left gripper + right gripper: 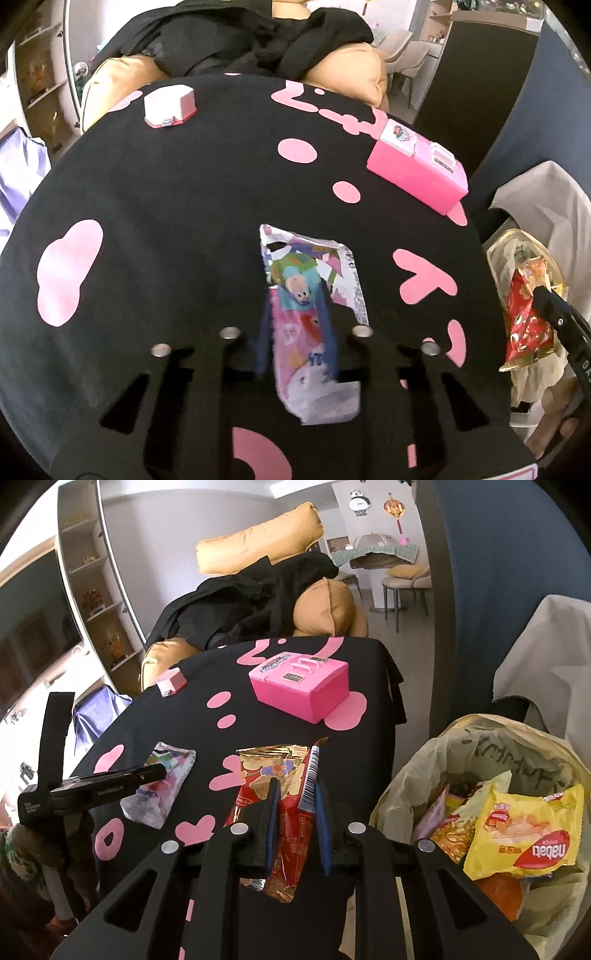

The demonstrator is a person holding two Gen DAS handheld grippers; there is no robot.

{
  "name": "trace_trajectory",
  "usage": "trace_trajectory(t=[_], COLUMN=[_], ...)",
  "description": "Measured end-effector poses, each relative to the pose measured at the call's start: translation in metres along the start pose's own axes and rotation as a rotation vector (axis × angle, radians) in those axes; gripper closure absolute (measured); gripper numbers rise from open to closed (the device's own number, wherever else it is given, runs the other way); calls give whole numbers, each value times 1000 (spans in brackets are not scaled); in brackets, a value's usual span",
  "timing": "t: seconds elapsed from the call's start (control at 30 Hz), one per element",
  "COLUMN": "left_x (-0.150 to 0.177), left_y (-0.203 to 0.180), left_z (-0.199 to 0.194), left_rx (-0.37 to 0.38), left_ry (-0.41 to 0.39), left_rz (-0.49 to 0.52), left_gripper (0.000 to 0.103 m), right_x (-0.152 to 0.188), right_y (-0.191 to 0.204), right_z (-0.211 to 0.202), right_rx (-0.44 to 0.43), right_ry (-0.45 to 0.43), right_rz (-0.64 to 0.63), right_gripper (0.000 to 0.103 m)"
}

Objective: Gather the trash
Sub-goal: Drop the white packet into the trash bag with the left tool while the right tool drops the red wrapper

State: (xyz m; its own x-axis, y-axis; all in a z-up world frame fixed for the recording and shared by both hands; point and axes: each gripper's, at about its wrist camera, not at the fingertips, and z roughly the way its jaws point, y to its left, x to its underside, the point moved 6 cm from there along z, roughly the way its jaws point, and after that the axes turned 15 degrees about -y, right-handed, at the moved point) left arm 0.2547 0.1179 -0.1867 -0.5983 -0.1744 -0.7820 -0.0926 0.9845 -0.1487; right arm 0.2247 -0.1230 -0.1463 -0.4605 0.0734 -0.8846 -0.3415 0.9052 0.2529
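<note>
The black cloth-covered bench with pink shapes (295, 686) stood left of the plastic-lined trash bin (417, 775). The right gripper (295, 812) clenched a red-and-gold foil wrapper (291, 834) near the bin; the left gripper (295, 332) pinched a pastel cartoon-printed wrapper (310, 280) lying on the bench. Each should lift clear, then release only once well above the bin's mouth.

Trash bag (480, 746) interior mostly hidden (wrappers cover it).
</note>
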Motion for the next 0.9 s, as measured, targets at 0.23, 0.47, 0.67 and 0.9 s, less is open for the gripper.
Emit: trace_trajectory(t=[0.23, 0.47, 0.67, 0.9], left_x=[-20, -50, -79, -118], left_y=[-3, -10, -25, -64], left_z=[-39, -90, -130, -174], left_rx=[71, 150, 199, 262], left_ry=[-107, -228, -328, -445], left_rz=[1, -20, -18, 23], left_gripper=[96, 97, 97, 97], right_x=[-20, -43, -66, -93], right_y=[18, 32, 34, 25], right_z=[-23, -49, -75, -113], right_rx=[-7, -16, -3, 34], right_ry=[-57, -120, -188, -267], right_rz=[-69, -110, -137, -184], right_gripper=[84, 84, 84, 84])
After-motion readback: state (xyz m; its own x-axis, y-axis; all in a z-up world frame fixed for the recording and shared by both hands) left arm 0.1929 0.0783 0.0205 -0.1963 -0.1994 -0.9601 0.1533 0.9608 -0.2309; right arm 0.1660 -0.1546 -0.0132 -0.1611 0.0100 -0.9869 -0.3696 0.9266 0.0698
